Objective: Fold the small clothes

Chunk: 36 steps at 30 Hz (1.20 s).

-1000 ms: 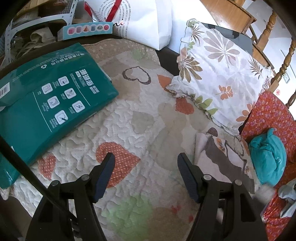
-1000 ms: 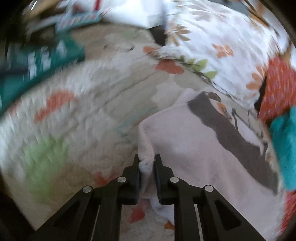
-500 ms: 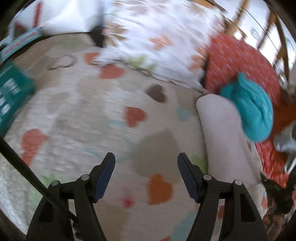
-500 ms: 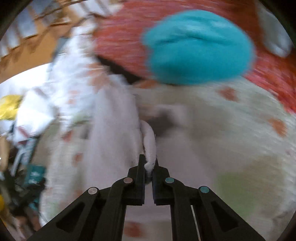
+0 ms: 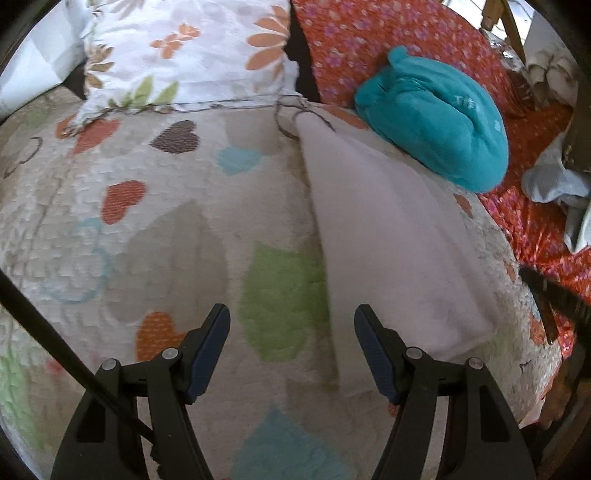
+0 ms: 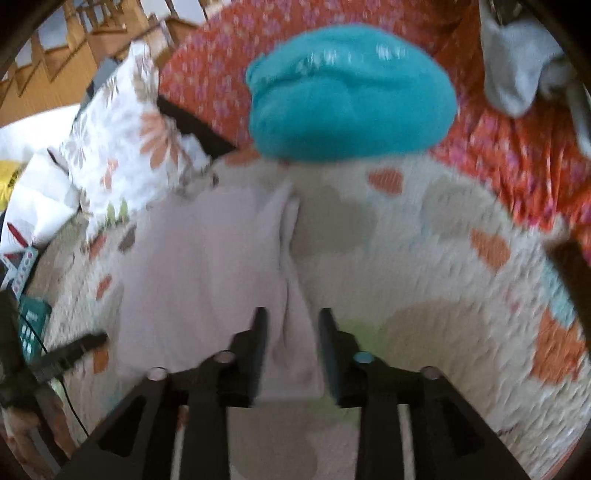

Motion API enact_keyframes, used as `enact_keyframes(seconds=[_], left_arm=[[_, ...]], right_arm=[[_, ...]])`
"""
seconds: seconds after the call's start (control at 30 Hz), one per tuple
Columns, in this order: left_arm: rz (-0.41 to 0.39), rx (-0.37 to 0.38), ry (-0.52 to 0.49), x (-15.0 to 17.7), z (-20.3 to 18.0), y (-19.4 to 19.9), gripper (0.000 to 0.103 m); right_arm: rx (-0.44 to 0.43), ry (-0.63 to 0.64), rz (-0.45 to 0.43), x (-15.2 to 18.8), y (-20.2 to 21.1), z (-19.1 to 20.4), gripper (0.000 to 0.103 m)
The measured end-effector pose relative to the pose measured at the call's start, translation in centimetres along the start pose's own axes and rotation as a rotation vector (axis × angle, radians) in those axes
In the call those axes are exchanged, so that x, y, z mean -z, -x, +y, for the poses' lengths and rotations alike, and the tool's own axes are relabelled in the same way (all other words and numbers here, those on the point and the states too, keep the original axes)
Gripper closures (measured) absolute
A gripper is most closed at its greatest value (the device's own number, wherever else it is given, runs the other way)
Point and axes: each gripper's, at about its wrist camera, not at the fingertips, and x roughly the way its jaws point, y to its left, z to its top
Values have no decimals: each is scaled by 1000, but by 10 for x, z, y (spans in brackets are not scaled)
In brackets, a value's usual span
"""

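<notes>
A pale pinkish-white small garment point(image 5: 388, 229) lies folded over, plain side up, on the heart-patterned quilt point(image 5: 166, 229). It also shows in the right wrist view point(image 6: 207, 266). My left gripper point(image 5: 291, 350) is open and empty above the quilt, with its right finger at the garment's near edge. My right gripper point(image 6: 290, 341) is open, its fingers standing either side of the garment's near corner, no longer pinching it.
A teal bundle point(image 5: 436, 122) lies just beyond the garment, also in the right wrist view point(image 6: 347, 92). A floral pillow point(image 5: 184, 51) lies at the back left. A red floral cover point(image 5: 406, 33) with a grey garment point(image 5: 554, 181) lies to the right.
My right gripper carried the garment's corner across, turning the printed side under, then opened and let it go. My left gripper swung right towards the garment, staying open.
</notes>
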Motion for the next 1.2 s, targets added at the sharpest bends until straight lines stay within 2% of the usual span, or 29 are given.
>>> enact_keyframes(seconds=[0.17, 0.3, 0.33, 0.37, 0.47, 0.5, 0.53, 0.57, 0.6, 0.67, 0.7, 0.73, 0.77, 0.83, 0.87, 0.93, 1.0, 1.03, 1.07, 1.13, 1.17, 1.2], left_arm=[[-5, 26, -45, -2, -19, -12, 34], [31, 17, -103, 2, -34, -27, 34], [43, 14, -111, 3, -36, -30, 34], [67, 8, -119, 5, -39, -37, 34], [128, 12, -122, 8, -43, -49, 34], [126, -1, -131, 8, -45, -50, 34], [128, -4, -138, 8, -47, -49, 34], [133, -1, -140, 7, -47, -50, 34], [136, 6, -131, 7, -47, -50, 34], [136, 19, -109, 7, -42, -51, 34], [133, 21, -106, 7, -42, -52, 34], [127, 22, -104, 7, -41, -52, 34], [121, 21, -104, 9, -42, -52, 34], [107, 13, -109, 11, -43, -52, 34], [101, 9, -111, 13, -43, -51, 34], [93, 6, -111, 14, -43, -51, 33], [90, 7, -113, 14, -45, -52, 32], [88, 9, -113, 14, -44, -52, 32], [87, 13, -111, 14, -43, -52, 32], [84, 19, -107, 13, -42, -53, 32], [83, 20, -108, 12, -42, -54, 31], [83, 19, -112, 12, -43, -54, 29]], right_arm=[[-49, 45, 10, -45, -48, 15, 58], [-101, -26, 118, -57, -107, 9, 58], [-133, -42, 158, -56, -122, 6, 63], [-132, -42, 178, -55, -127, 5, 82], [44, 3, 202, -58, -135, -2, 81], [90, 16, 195, -59, -133, -2, 81], [183, 34, 174, -60, -128, -4, 80], [204, 32, 145, -62, -121, -5, 78], [171, 11, 100, -65, -109, -6, 78], [-5, -28, -3, -75, -80, 4, 78], [-110, -27, -14, -79, -73, 13, 78], [-237, -27, 14, -83, -74, 24, 76], [-333, -29, 55, -85, -79, 33, 71], [-594, -26, 229, -89, -108, 69, 70], [-659, -16, 283, -87, -118, 82, 70], [-833, 37, 462, -77, -152, 120, 70], [-819, 102, 559, -68, -183, 145, 70], [-774, 129, 591, -64, -201, 154, 70], [-733, 143, 598, -64, -217, 161, 77], [-696, 145, 570, -72, -234, 165, 91], [-663, 143, 536, -80, -240, 167, 92], [-584, 141, 482, -92, -247, 168, 91]])
